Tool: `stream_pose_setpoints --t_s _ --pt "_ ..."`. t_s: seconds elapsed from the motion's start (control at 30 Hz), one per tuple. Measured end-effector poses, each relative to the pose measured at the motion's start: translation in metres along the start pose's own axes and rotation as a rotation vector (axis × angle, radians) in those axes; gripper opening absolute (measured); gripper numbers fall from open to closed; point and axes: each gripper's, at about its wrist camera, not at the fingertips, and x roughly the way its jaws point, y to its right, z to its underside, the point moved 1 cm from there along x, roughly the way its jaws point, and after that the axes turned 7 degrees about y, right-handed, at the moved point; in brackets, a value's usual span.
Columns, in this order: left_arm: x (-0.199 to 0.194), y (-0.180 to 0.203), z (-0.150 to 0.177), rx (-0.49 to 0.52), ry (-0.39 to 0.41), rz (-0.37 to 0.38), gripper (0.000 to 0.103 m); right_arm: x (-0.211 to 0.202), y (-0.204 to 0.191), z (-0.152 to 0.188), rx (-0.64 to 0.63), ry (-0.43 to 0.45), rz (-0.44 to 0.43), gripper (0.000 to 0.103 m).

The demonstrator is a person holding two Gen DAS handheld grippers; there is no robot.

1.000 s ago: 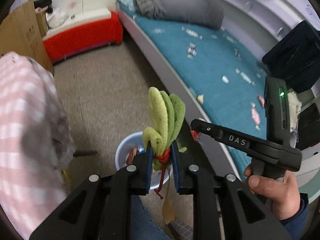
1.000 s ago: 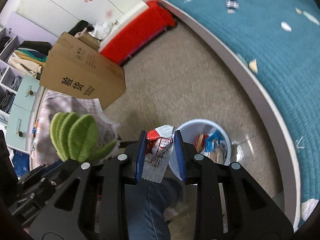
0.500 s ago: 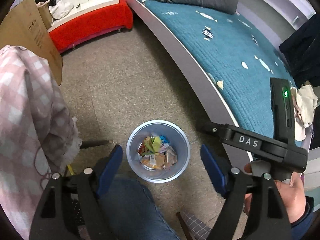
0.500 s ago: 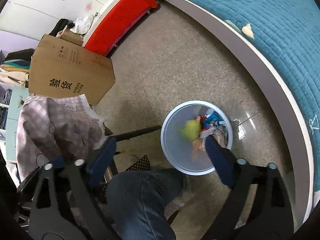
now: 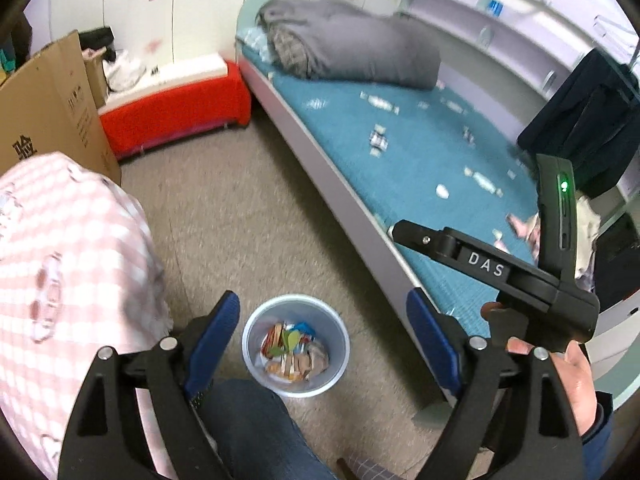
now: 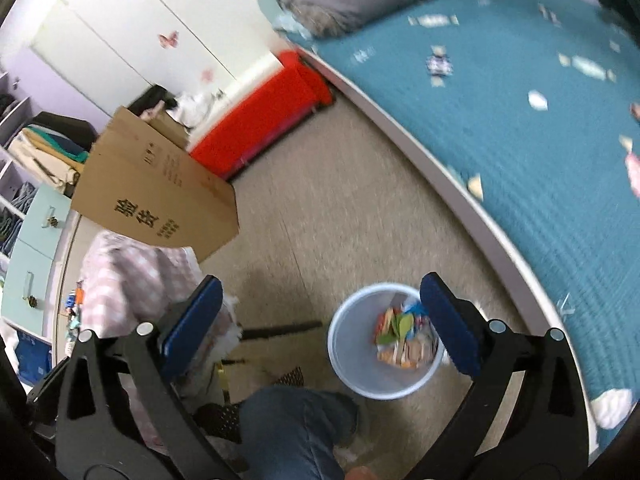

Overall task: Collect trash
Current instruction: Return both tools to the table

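Observation:
A pale blue trash bin (image 5: 256, 376) stands on the floor beside the bed and holds wrappers and a green leaf-shaped piece (image 5: 291, 339). It also shows in the right wrist view (image 6: 352, 376). My left gripper (image 5: 323, 334) is open and empty above the bin. My right gripper (image 6: 318, 322) is open and empty, above and left of the bin; its body shows in the left wrist view (image 5: 492, 268). Several small wrappers (image 5: 378, 142) lie scattered on the teal bed cover (image 5: 400, 168).
A cardboard box (image 6: 156, 196) and a red bench (image 5: 172, 116) stand at the far side of the floor. A pink checked cloth (image 5: 60, 264) is at the left. A grey blanket (image 5: 352, 48) lies at the bed's head. My knee (image 5: 256, 432) is below the bin.
Both grippers opened and dropped their loads, the green leaf piece and the red-white wrapper, into the bin. Both views have since tilted up toward the bed.

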Motion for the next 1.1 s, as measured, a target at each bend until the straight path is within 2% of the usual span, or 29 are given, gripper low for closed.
stream_pose_setpoints --t_s 0.27,0.4,0.53,0.83,1.1 --pt "-0.067 -0.019 -0.015 -0.01 0.134 -0.018 0.086 -0.045 -0.072 -0.017 -0.138 0.09 -0.035 0.097" --pt "-0.094 -0.035 -0.015 -0.027 0.183 -0.038 0.087 -0.055 -0.113 -0.015 -0.205 0.102 -0.076 0.097" --pt "-0.123 -0.061 -0.012 -0.049 0.24 -0.094 0.087 -0.057 -0.149 -0.011 -0.264 0.097 -0.1 0.097" --pt "-0.175 -0.13 0.006 -0.14 0.323 -0.214 0.087 -0.037 -0.242 0.025 -0.425 0.03 -0.218 0.097" --pt "-0.203 -0.213 0.033 -0.28 0.336 -0.326 0.087 -0.01 -0.322 0.067 -0.57 -0.046 -0.319 0.097"
